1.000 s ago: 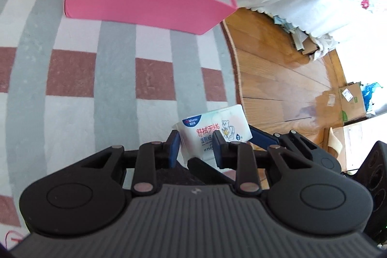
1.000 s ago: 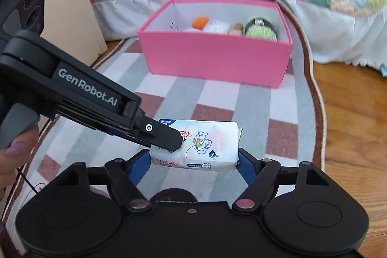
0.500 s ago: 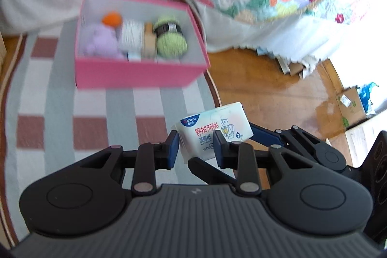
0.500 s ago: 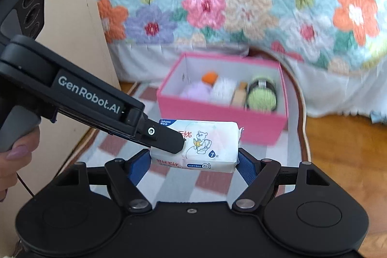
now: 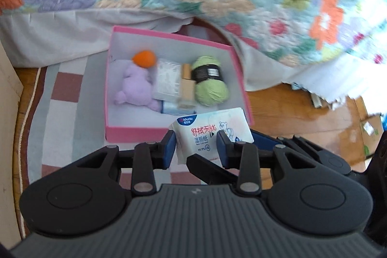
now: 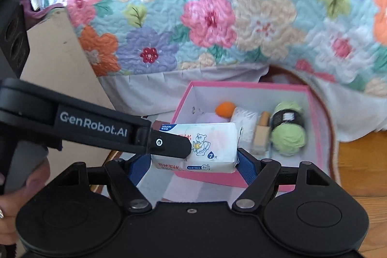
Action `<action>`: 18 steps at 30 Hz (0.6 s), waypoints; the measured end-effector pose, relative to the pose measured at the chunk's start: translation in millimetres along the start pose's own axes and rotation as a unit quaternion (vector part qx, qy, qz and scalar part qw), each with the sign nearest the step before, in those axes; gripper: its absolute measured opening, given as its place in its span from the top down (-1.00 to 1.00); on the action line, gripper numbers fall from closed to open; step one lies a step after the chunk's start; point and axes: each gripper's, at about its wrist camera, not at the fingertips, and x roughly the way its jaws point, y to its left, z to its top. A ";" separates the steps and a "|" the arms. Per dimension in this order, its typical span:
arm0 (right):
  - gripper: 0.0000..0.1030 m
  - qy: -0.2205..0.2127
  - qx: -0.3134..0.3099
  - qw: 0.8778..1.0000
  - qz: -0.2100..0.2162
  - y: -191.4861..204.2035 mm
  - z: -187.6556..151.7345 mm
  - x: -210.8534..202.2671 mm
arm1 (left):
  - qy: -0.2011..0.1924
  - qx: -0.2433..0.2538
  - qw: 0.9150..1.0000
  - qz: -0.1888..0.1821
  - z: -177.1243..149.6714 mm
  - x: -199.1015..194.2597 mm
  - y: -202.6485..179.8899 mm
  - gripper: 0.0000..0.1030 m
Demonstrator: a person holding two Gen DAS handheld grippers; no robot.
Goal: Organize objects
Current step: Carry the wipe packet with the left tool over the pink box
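The pink box at frame centre already holds several things (yarn, toy), while the wipes pack hangs outside it, pinched endwise by the right gripper as the left gripper opens around it.

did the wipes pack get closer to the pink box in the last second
Yes. The wipes pack was short of the pink box over the rug; now it overlaps the box's near wall.

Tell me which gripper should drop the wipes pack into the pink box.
Right. The right gripper spans the wipes pack end to end above the pink box, while the left gripper is opening, its left pad already clear of the pack.
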 end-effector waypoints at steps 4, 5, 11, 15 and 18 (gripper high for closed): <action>-0.43 0.033 0.018 0.999 0.008 -16.5 12.7 42.9 | 0.023 -0.035 0.999 0.018 25.7 39.1 22.7 0.33; -0.35 0.044 0.018 0.999 0.005 -20.9 13.2 54.4 | 0.028 -0.034 0.999 0.023 29.1 49.4 26.4 0.33; -0.14 0.078 0.034 0.996 -0.012 -47.6 8.6 101.7 | 0.059 -0.040 0.996 0.044 38.6 104.2 40.0 0.33; -0.11 0.096 0.037 0.994 -0.022 -58.4 3.4 125.7 | 0.073 -0.032 0.995 0.054 40.0 129.0 44.0 0.31; -0.06 0.107 0.057 0.993 -0.012 -68.8 0.5 140.8 | 0.070 -0.018 0.995 0.074 41.3 141.3 44.7 0.31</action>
